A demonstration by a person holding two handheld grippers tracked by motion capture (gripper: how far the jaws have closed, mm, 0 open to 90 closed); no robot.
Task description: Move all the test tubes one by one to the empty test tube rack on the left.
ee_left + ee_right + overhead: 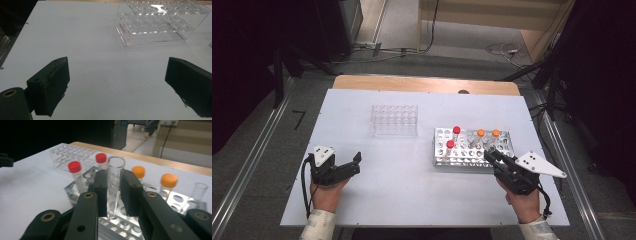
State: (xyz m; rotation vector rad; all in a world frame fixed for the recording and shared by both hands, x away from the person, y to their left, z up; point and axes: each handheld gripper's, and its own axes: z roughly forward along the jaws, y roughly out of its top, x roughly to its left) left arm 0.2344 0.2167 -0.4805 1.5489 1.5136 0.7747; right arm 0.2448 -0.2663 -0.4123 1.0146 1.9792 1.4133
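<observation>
Both grippers were matt black; the left gripper (343, 167), at the lower left of the high view, carried a grey three-cornered plate with dark dots, and a black cable looped from it; the right gripper (490, 155), at the lower right, bore a like plate; brass-ringed screw holes studded its arms; both of the person's sleeves were pale and patterned.

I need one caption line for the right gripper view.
Right gripper shut on uncapped glass tube above metal rack.
</observation>
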